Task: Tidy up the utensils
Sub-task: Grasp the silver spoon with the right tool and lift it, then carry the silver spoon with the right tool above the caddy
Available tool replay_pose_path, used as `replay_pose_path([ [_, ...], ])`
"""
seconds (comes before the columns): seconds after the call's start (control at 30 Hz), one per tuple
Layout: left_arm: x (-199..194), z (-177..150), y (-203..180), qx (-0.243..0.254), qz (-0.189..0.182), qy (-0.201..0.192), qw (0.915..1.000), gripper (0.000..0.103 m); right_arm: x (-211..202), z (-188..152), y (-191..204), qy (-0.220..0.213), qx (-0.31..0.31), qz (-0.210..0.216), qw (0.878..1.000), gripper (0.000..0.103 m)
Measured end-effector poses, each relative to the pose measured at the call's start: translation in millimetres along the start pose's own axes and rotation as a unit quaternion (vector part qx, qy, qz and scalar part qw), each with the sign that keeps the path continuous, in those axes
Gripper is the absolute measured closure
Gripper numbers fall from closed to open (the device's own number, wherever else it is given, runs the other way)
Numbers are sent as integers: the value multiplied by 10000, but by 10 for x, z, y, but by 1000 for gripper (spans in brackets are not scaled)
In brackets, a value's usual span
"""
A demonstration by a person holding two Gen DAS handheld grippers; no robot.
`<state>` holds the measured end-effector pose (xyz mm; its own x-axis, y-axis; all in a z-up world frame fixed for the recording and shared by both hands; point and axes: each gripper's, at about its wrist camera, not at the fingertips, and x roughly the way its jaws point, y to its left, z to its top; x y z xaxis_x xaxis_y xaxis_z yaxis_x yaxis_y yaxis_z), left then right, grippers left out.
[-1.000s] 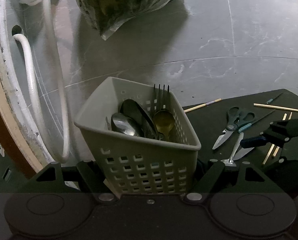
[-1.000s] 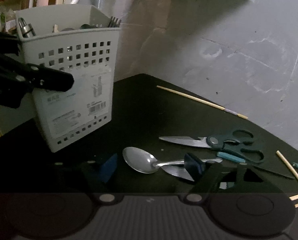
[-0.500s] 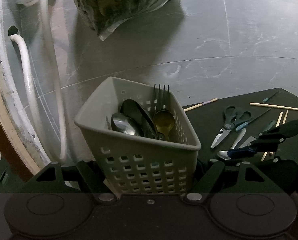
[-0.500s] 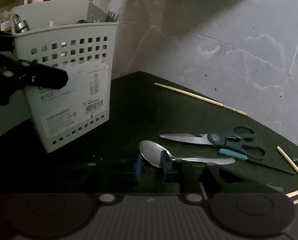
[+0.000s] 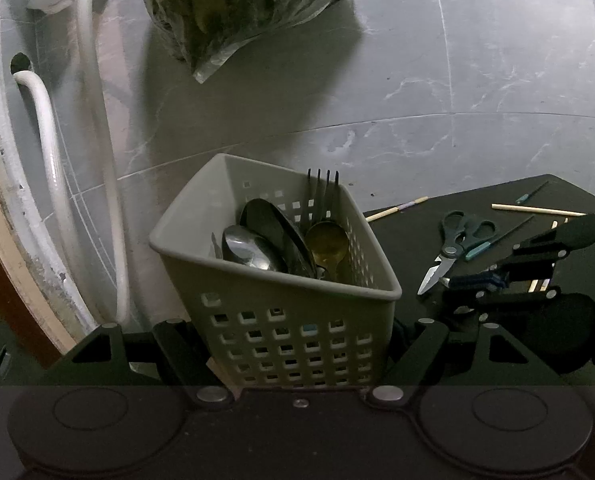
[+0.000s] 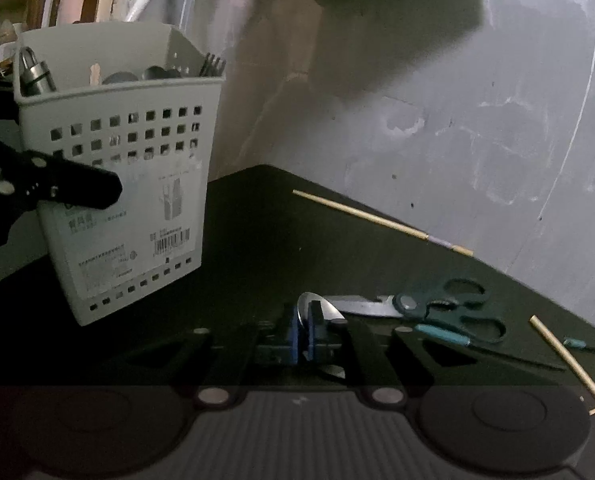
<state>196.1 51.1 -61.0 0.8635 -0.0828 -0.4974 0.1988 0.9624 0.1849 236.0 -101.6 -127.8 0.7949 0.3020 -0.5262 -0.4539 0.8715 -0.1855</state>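
A grey perforated utensil basket stands at the left edge of a black mat. It holds a dark fork, steel spoons and a gold spoon. My left gripper is shut on the basket's lower walls, and one of its fingers shows against the labelled side. My right gripper is shut on a steel spoon, whose bowl pokes out ahead of the blue pads. Green-handled scissors lie just right of the spoon.
A long chopstick lies at the mat's far edge. More wooden sticks and a thin teal-handled tool lie to the right. A plastic bag and white hoses are on the grey marble floor beyond the basket.
My right gripper's jaws have come together from wide open and now pinch the spoon that lay between them. The left gripper and the basket have stayed where they were.
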Motion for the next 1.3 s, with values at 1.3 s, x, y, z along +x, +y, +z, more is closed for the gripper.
replay_pose_path([
  [1.3,31,-34,49,78,-171,-172,9997,24,-1302,1440,123,-2270,-982,108,9689,103],
])
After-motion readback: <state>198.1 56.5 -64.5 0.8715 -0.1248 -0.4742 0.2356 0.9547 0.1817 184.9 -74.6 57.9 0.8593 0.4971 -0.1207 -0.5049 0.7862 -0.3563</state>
